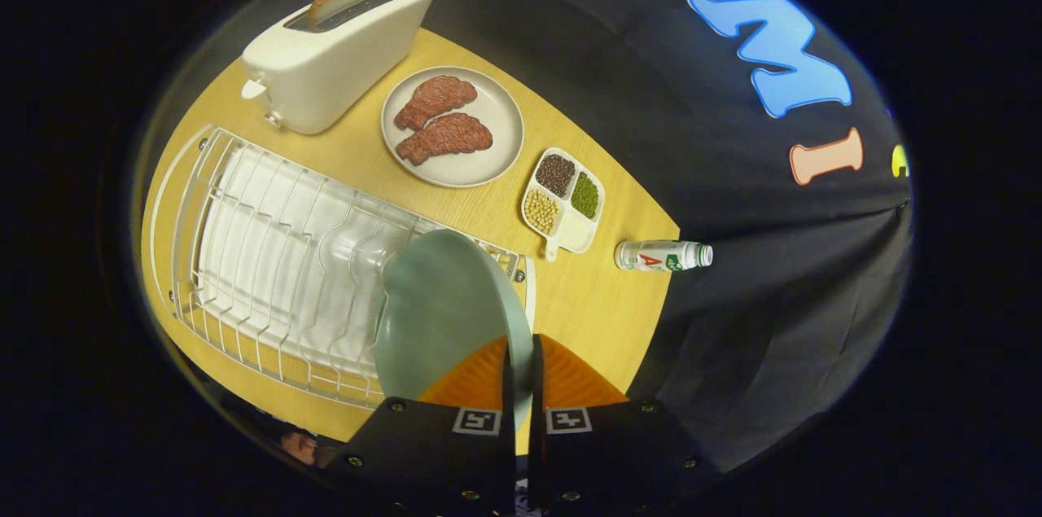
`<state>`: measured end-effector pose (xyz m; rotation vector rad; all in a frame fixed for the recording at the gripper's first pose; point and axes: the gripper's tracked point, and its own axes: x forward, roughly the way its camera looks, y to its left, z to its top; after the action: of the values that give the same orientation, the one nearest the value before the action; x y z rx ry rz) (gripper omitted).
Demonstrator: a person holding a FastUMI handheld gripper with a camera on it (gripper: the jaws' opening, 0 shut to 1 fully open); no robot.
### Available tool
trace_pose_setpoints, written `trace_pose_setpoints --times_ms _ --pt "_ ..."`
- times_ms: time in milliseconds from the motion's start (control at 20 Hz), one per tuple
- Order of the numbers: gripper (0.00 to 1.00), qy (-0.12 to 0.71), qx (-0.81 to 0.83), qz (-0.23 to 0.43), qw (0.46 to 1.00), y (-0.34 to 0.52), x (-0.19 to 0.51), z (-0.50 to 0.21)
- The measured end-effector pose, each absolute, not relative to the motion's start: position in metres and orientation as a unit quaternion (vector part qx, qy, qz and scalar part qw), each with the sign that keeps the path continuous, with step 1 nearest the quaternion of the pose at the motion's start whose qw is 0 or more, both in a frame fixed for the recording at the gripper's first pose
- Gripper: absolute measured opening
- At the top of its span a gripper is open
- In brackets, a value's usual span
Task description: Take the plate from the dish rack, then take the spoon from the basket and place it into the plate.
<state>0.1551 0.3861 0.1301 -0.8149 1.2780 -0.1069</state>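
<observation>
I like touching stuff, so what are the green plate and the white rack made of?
The green plate, pinched at its rim by the gripper, looks like matte ceramic or maybe melamine: smooth, even colour, soft sheen. The dish rack looks like thin metal wire coated glossy white, over a ribbed white tray, probably plastic.

Surface materials and finishes

Table (606, 313): light wood grain, matt; dish rack (269, 256): coated wire, smooth; held plate (440, 313): smooth, satin glaze, clamped by gripper (521, 366) on its rim; toaster (338, 53): smooth semi-gloss shell; bottle (661, 256): glossy plastic.
</observation>
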Motion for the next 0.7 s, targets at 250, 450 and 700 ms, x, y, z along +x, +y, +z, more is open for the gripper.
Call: trace_pose_setpoints --times_ms 250,450,700 --pt "0.06 0.581 -0.372 -0.045 0.723 0.385 0.156 0.15" --pt "0.06 0.57 -0.349 -0.042 0.743 0.375 0.159 0.167" --pt "0.06 0.564 -0.293 -0.018 0.772 0.361 0.147 0.184"
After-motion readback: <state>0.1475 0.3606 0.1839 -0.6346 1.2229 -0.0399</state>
